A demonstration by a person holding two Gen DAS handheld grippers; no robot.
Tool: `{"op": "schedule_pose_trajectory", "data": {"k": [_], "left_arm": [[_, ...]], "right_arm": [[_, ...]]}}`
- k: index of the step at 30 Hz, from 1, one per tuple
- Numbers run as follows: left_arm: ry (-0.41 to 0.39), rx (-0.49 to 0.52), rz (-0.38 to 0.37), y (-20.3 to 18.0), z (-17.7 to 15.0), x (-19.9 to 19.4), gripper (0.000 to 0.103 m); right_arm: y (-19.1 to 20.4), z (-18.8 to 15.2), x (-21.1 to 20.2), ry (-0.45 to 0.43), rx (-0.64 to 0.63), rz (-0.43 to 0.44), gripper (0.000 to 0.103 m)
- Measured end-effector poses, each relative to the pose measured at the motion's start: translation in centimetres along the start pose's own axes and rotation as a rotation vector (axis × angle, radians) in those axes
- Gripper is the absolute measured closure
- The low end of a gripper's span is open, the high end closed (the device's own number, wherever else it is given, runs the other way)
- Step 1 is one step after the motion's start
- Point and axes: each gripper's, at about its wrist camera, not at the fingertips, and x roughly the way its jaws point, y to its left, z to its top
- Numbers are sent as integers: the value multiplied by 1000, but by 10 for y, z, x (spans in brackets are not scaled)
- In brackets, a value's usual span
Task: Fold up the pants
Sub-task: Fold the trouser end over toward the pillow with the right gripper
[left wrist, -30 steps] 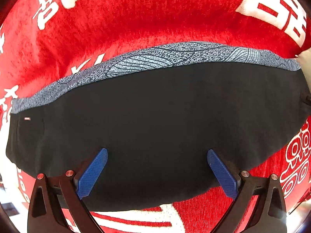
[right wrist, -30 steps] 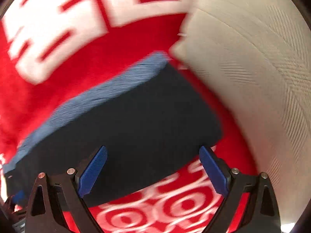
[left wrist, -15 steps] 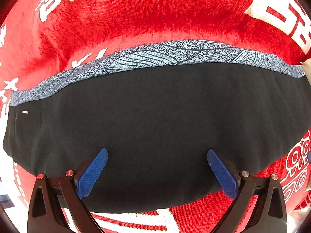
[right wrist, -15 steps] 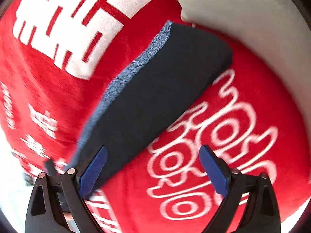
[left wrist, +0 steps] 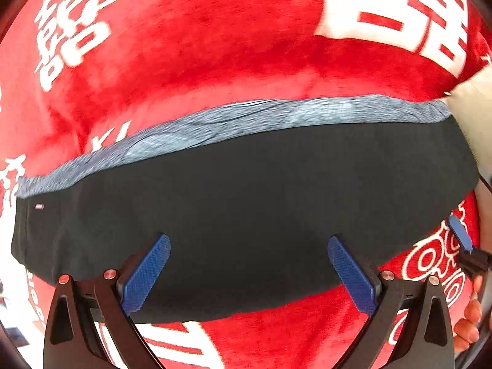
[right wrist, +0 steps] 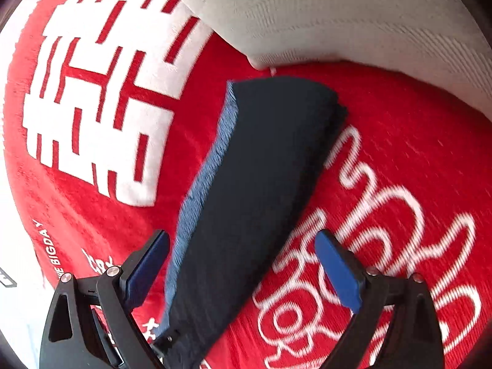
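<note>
Folded black pants (left wrist: 246, 215), grey patterned waistband (left wrist: 246, 117), lying on red blanket (left wrist: 200, 61). Left gripper (left wrist: 249, 264) and right gripper (right wrist: 243, 264): both spread wide, holding nothing. White pillow (right wrist: 338, 15) beside the pants' end.

A home bedroom: plush red blanket (left wrist: 233, 61) beside a cream pillow (right wrist: 338, 15).

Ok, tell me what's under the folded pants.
The folded pants lie on a red blanket with white characters; a grey patterned band edges them. Whatever the pants cover, including inner layers, is hidden.
</note>
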Motion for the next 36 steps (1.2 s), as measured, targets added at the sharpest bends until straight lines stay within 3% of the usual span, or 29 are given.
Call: {"op": "schedule_pose_trajectory", "data": {"k": [8,13,14,15,16,17,20,21,22,25,28,36], "left_arm": [[-10,-1,-16,-20,18,-1,0],[-55,-21,1,-31,32,-18,0],[-61,-27,9,-33,35,-20,0],[-63,-34,16,-34,37,-20,0],[-60,-43,19,-37,38,-21,5],[-56,-52,32,-39,40,-19,9],[-42,-66,48,-45,40,-11,16],[-41,-69,45,-46,39,-9,26],[-38,-68,42,-49,37,-5,28],[-19,-43,36,-57,26,23,28],[-139,-31,37,-58,11,24,26],[-158,-50,-30,-50,10,22,26]], "right_arm": [[13,10,12,-31,-25,39,6],[17,21,23,2,8,47,11],[17,23,24,12,14,38,28],[17,25,29,46,14,-8,63],[16,26,33,77,8,-55,80],[14,26,34,91,8,-65,88],[18,25,30,100,-32,-78,88],[22,24,28,99,-54,-80,89],[27,24,27,99,-79,-78,89],[43,22,25,102,-163,-83,89],[55,19,23,108,-214,-90,89],[116,-3,12,96,-405,-107,90]]}}
